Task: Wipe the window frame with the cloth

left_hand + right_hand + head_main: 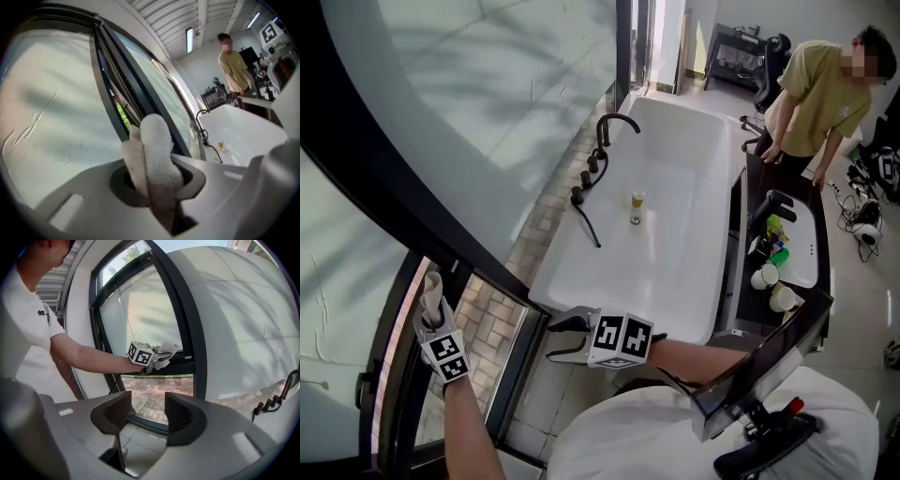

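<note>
A folded off-white cloth is clamped in my left gripper, which is shut on it. In the head view that gripper is at the lower left, with the cloth sticking up against the black window frame. The right gripper view shows the cloth pressed on the frame's horizontal bar. My right gripper is open and holds nothing. It hangs low in the middle, apart from the frame, and points toward the window.
A white bathtub runs along the window, with a black faucet on its left rim and a small glass inside. A person in an olive shirt stands at its far end. Cups and clutter lie to the right.
</note>
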Motion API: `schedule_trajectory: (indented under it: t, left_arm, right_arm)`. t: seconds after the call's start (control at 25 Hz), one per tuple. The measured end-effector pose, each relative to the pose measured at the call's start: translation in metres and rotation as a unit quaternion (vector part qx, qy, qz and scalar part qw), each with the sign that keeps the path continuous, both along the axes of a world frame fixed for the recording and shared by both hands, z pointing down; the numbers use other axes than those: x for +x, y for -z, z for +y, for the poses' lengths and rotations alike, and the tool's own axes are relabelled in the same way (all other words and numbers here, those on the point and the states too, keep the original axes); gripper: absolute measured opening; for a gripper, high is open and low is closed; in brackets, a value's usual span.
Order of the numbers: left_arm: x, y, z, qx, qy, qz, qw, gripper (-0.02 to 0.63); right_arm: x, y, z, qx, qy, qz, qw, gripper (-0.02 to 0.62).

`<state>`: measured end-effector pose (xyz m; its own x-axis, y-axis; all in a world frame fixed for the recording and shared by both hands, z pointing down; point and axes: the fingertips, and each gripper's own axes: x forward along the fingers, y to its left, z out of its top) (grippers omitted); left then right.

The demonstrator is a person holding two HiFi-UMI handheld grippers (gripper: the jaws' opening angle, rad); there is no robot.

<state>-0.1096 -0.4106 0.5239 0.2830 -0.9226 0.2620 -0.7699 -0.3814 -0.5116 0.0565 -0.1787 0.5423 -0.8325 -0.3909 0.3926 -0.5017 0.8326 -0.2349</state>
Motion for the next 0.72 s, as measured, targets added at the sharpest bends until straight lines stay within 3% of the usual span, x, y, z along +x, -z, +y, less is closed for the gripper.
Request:
schedule_trajectory:
  t: [0.24,0.44,0.72]
  left_arm:
    - [-0.047,-0.002,0.034,0.007,0.013,0.003,0.9999,0.097]
    - [-0.06,-0.012,0.054,0.008,0.004,0.003,1.0,0.097]
    - [-0.138,-0.002,0.094,0.017,0.042,0.003,0.9989,0.097]
  right_arm:
    - [-0.038,0.001,0.021,0.003,0.021,0.003,1.0,0.224]
    - [-0.049,0.012,0.037,0.009,0.017,0.005,1.0,0.224]
    - [-0.108,0.017,0.049,0.019,0.06,0.016,0.998,0.224]
